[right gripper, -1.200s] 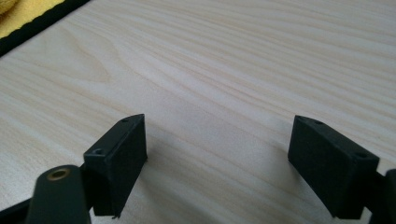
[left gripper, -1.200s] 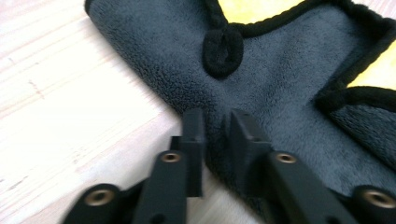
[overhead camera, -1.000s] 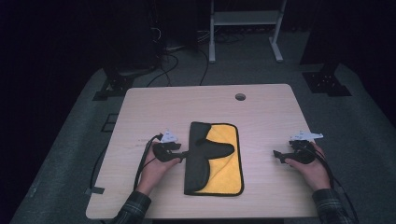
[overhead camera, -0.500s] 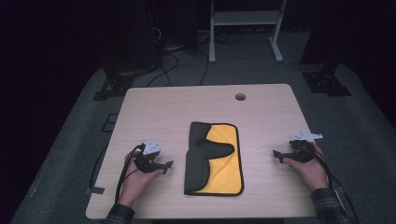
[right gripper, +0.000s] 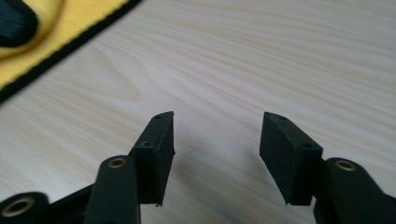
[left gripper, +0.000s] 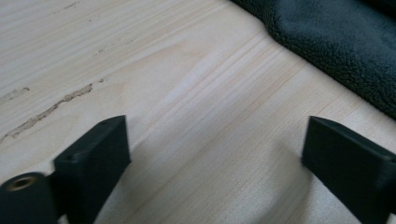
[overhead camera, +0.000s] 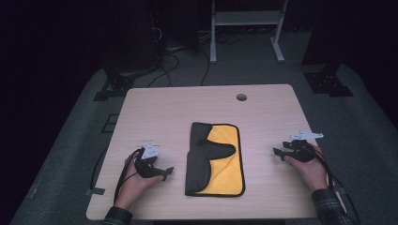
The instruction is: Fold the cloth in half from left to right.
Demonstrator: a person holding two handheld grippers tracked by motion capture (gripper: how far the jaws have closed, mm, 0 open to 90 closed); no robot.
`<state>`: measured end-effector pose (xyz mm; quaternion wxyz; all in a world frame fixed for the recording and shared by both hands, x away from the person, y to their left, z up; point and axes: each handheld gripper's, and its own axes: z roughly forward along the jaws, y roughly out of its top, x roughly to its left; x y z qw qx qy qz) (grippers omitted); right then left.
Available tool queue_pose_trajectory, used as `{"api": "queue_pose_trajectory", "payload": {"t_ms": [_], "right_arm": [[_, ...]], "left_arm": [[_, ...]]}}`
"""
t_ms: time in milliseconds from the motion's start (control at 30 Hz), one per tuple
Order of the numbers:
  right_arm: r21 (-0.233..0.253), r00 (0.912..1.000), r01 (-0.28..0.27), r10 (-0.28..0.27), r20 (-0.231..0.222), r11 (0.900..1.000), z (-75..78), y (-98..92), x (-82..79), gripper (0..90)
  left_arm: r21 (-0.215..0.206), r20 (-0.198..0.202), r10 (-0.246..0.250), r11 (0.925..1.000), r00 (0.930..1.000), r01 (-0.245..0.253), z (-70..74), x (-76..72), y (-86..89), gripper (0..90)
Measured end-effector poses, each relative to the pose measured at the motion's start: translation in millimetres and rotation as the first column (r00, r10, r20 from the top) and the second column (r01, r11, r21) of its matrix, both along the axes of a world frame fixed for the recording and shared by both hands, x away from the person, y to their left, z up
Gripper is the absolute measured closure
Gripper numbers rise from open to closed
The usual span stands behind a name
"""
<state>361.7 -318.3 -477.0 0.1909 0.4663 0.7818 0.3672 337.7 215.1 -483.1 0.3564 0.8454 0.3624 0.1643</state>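
Resting place: both grippers sit low on the pale wooden tabletop (overhead camera: 155, 112), one on each side of the cloth.
Cloth: a folded yellow microfibre cloth with a black border and dark grey backing (overhead camera: 215, 159) lies flat near the middle of the tabletop, its dark side turned over along the left edge and partly across the yellow.
Left gripper: the left gripper (overhead camera: 165, 172) is held in the person's left hand (overhead camera: 133, 180), pointing toward the cloth's left edge — near it, not touching.
Left fingers: the fingers (left gripper: 93, 158) are spread wide over bare wood, nothing between them; the dark grey fleece shows at the upper right of the left gripper view.
Right gripper: the right gripper (overhead camera: 278, 153) is held in the right hand (overhead camera: 310, 166), well apart from the cloth's right edge.
Right fingers: spread too, with bare wood in the gap; they appear to hover just above the surface, though contact is hard to judge — the yellow corner shows at the upper left of the right gripper view.
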Motion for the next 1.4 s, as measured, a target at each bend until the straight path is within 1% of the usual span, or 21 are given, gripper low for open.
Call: {"api": "queue_pose_trajectory", "payload": {"t_ms": [33, 200, 400, 500, 633, 667, 700, 800, 867, 900, 967, 1067, 1133, 1200, 1300, 1367, 1400], "right_arm": [[0.01, 1.0, -0.01, 0.01, 0.001, 1.0, 1.5, 1.9, 0.1, 45.2], [0.055, 0.9985, -0.051, 0.049, 0.026, 0.997, 9.9, 13.3, 2.9, 50.9], [0.063, 0.994, -0.103, 0.1, 0.042, 0.993, 18.6, 27.5, 11.9, 53.1], [0.073, 0.9927, -0.115, 0.112, 0.046, 0.991, 22.0, 34.9, 15.0, 54.0], [0.082, 0.9884, -0.144, 0.139, 0.059, 0.986, 26.9, 45.9, 19.7, 54.1], [0.083, 0.9875, -0.147, 0.141, 0.07, 0.986, 28.2, 49.6, 21.0, 54.3], [0.089, 0.987, -0.151, 0.146, 0.068, 0.984, 29.2, 52.4, 22.4, 54.1], [0.089, 0.9846, -0.167, 0.161, 0.069, 0.982, 32.1, 60.8, 26.2, 54.5], [0.087, 0.9821, -0.179, 0.172, 0.076, 0.98, 33.9, 67.1, 29.3, 54.7], [0.096, 0.9814, -0.181, 0.173, 0.083, 0.979, 34.5, 69.8, 30.4, 55.0], [0.084, 0.9792, -0.194, 0.188, 0.075, 0.977, 35.6, 75.6, 33.1, 55.1], [0.087, 0.9759, -0.211, 0.205, 0.075, 0.974, 38.1, 83.5, 36.9, 55.5], [0.096, 0.974, -0.218, 0.21, 0.084, 0.971, 39.5, 88.5, 39.0, 56.4], [0.083, 0.971, -0.232, 0.225, 0.08, 0.969, 40.6, 94.1, 41.4, 56.4], [0.081, 0.9665, -0.249, 0.242, 0.085, 0.965, 43.0, 102.5, 44.5, 57.1], [0.086, 0.9639, -0.257, 0.249, 0.093, 0.962, 44.3, 108.5, 45.9, 58.2], [0.091, 0.962, -0.266, 0.259, 0.088, 0.96, 44.5, 112.6, 46.9, 58.2]], "left_arm": [[0.0, -0.002, 0.0, 1.0, 1.0, 0.0, -0.3, 0.3, -0.3, 2.0], [0.004, -0.01, -0.006, 1.0, 0.9999, 0.006, -0.6, 0.7, -1.0, 0.0], [0.005, -0.012, -0.007, 1.0, 0.9999, 0.007, -0.5, 0.8, -1.0, 0.0], [0.005, -0.013, -0.008, 1.0, 0.9999, 0.008, -0.5, 0.9, -1.0, 0.0], [0.004, -0.013, -0.007, 1.0, 0.9999, 0.007, -0.5, 0.9, -1.0, 0.0], [0.004, -0.013, -0.007, 1.0, 0.9999, 0.008, -0.5, 0.9, -1.0, 0.0], [0.005, -0.013, -0.007, 1.0, 0.9999, 0.007, -0.5, 0.9, -1.0, 0.0], [0.005, -0.013, -0.008, 1.0, 0.9999, 0.008, -0.5, 1.0, -1.0, 0.0], [0.005, -0.013, -0.008, 1.0, 0.9999, 0.008, -0.5, 1.1, -1.0, 0.0], [0.005, -0.013, -0.007, 1.0, 0.9999, 0.007, -0.6, 1.0, -1.1, 0.0], [0.005, -0.012, -0.007, 1.0, 0.9999, 0.007, -0.5, 1.0, -1.1, 0.0], [0.006, -0.012, -0.005, 1.0, 0.9999, 0.005, -0.5, 1.3, -1.2, 0.0], [0.006, -0.012, -0.004, 1.0, 0.9999, 0.004, -0.5, 1.3, -1.3, 0.0], [0.006, -0.012, -0.003, 1.0, 0.9999, 0.004, -0.5, 1.3, -1.3, 0.0], [0.006, -0.012, -0.003, 1.0, 0.9999, 0.003, -0.5, 1.3, -1.3, 0.0], [0.006, -0.012, -0.003, 1.0, 0.9999, 0.003, -0.5, 1.3, -1.3, 0.0], [0.006, -0.012, -0.003, 1.0, 0.9999, 0.004, -0.5, 1.3, -1.3, 0.0]]}}
